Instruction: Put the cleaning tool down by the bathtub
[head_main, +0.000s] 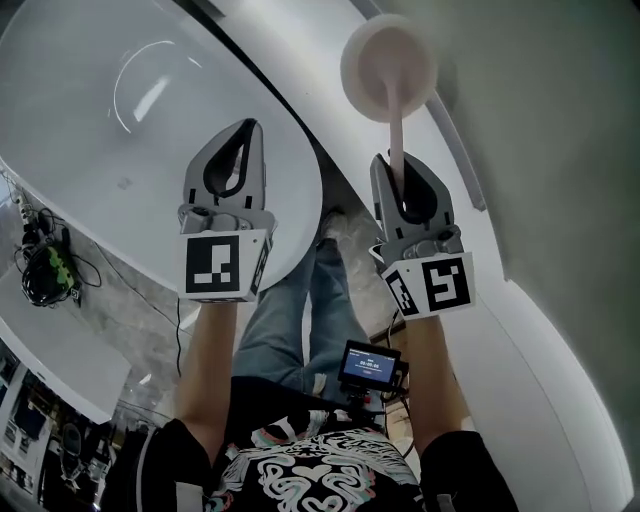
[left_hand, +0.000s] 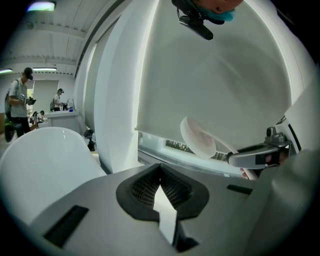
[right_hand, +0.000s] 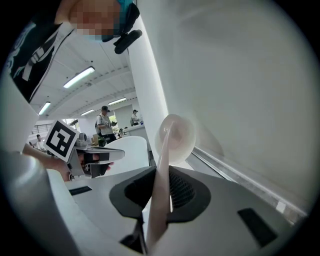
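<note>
The cleaning tool has a pale pink handle (head_main: 397, 140) and a round white head (head_main: 388, 58). My right gripper (head_main: 388, 160) is shut on the handle, and the head sticks out past the jaws toward a pale wall. In the right gripper view the handle (right_hand: 159, 200) runs up between the jaws (right_hand: 162, 172) to the head (right_hand: 176, 137). My left gripper (head_main: 250, 125) is shut with nothing in it and hovers over the white bathtub (head_main: 110, 110). The left gripper view shows its jaws (left_hand: 160, 167), the tool head (left_hand: 197, 137) and the right gripper (left_hand: 255, 155). The tub (right_hand: 131, 150) lies behind the left gripper (right_hand: 95, 160).
A white curved panel (head_main: 540, 340) runs along the right. The person's jeans-clad legs (head_main: 300, 310) and a small screen device (head_main: 370, 365) are between the arms. Cables and a green object (head_main: 45, 270) lie at the left. People (left_hand: 19, 105) stand by a counter far off.
</note>
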